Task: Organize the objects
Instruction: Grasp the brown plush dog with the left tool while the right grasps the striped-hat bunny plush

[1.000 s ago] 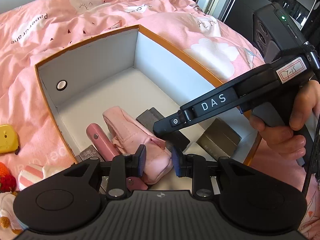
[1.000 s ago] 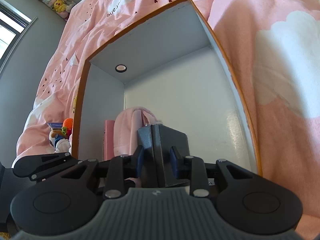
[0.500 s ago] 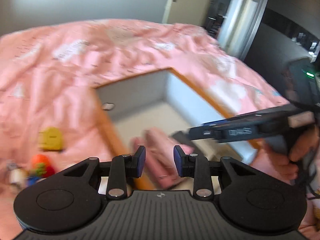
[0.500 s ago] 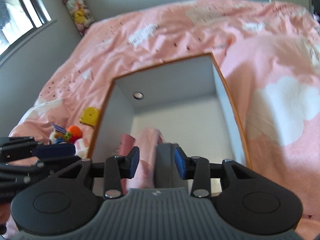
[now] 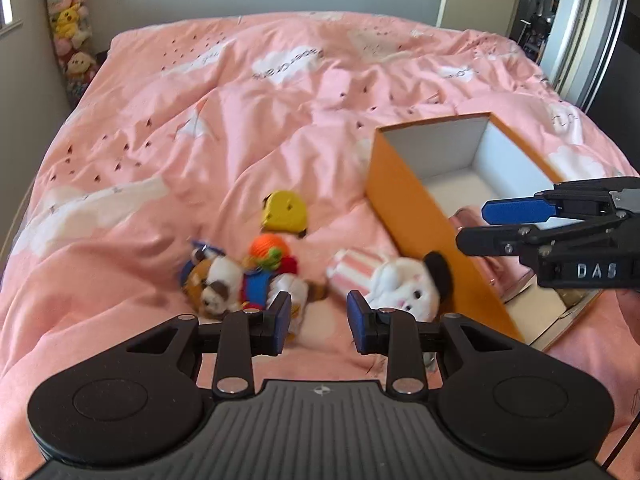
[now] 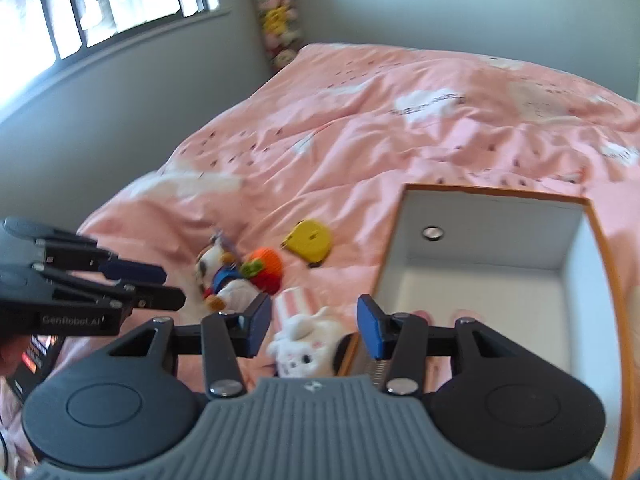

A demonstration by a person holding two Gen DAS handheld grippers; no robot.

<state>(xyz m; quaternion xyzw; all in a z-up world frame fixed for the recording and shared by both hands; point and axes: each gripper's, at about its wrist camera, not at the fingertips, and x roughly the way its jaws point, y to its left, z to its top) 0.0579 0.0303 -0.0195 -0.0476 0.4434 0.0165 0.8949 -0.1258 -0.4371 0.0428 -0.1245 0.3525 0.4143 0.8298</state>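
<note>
Toys on pink bed (image 5: 168, 128), loose, left of box (image 5: 416, 216): yellow toy (image 5: 283, 213) farthest; orange ball (image 5: 269, 251) and brown-white plush (image 5: 212, 284) clustered nearer; white plush (image 5: 400, 284) with striped pink part, touching the box's orange outer wall.

Box: orange outside, white inside, open-topped; pink items (image 5: 472, 220) lie at its near end, partly hidden.

Left tool (image 5: 315, 322): fingers apart, nothing between them, above the bedding; brown-white plush just ahead to the left, white plush just ahead to the right.

Right tool (image 6: 311, 330): spread wide, empty, above the white plush (image 6: 304, 344) and the box's left wall (image 6: 390, 248); whether it touches either cannot be told.
</note>
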